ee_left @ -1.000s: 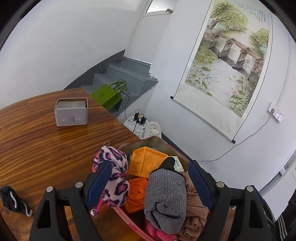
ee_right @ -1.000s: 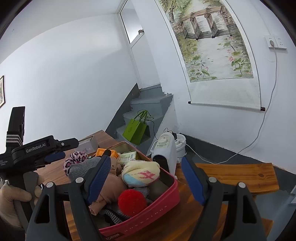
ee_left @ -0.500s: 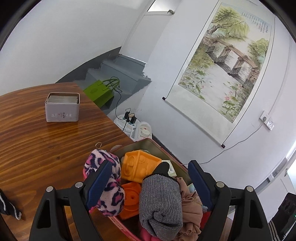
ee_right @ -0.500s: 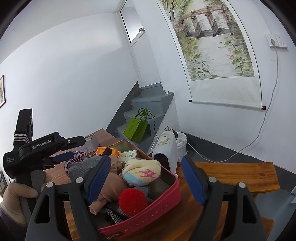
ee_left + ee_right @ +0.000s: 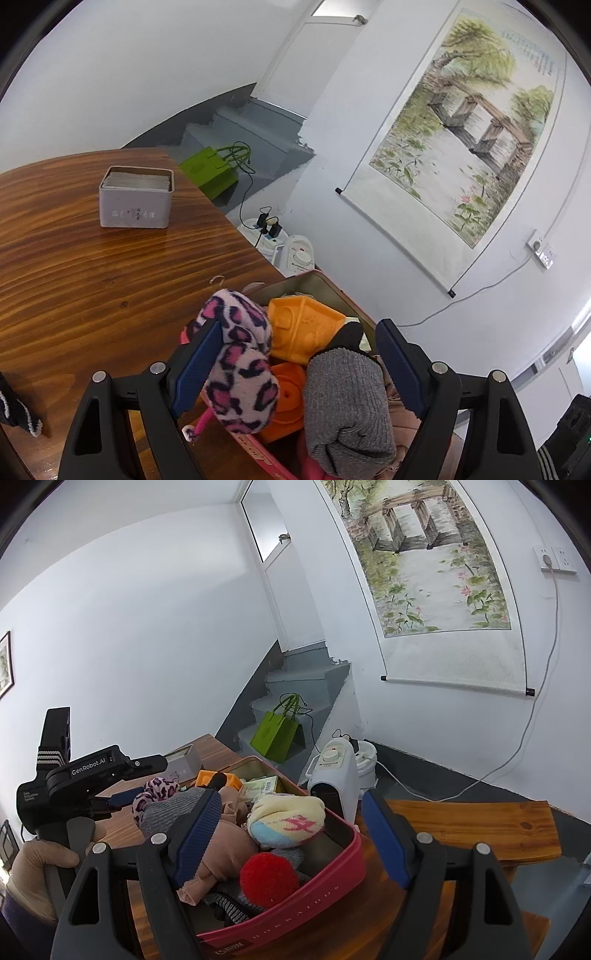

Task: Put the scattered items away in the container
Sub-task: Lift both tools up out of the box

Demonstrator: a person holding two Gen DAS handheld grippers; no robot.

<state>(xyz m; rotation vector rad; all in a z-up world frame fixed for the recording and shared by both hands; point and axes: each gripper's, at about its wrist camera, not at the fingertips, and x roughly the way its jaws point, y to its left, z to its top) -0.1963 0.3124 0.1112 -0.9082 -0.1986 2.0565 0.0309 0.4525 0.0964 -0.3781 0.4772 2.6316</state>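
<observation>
Left wrist view. Left hand-held gripper [image 5: 295, 363] spread wide, its blue pads apart over the near end of the pink container [image 5: 255, 448], gripping nothing. Between the pads lie a pink-and-black leopard-print plush item [image 5: 240, 369], draped over the container's rim, a rolled grey sock [image 5: 347, 406] and two orange plastic toys [image 5: 304, 332]. A beige cloth [image 5: 400, 410] shows at the right pad. The container stands at the edge of the wooden surface [image 5: 92, 280]. Farther back on that surface sits a grey tin box [image 5: 136, 203], well apart from the container. A dark striped sock [image 5: 16, 410] lies on the surface at the left border — outside the container. On the floor beyond: a green paper bag [image 5: 212, 171] and a white heater [image 5: 297, 254]. A scroll painting [image 5: 469, 122] hangs on the wall.

Right wrist view. Right hand-held gripper [image 5: 291, 838] likewise spread, empty, its pads straddling the container's far right corner [image 5: 332, 882]. Inside the container: a red pompom [image 5: 269, 875], a cream sock with a red mark [image 5: 286, 821], the beige cloth [image 5: 221, 849] and the grey sock [image 5: 166, 812]. The left hand-held gripper [image 5: 122, 799] appears at the left, held in a gloved hand [image 5: 40, 860] — its pad beside the leopard-print item [image 5: 153, 794]. A wooden bench [image 5: 476, 829] stands to the right of the container.
</observation>
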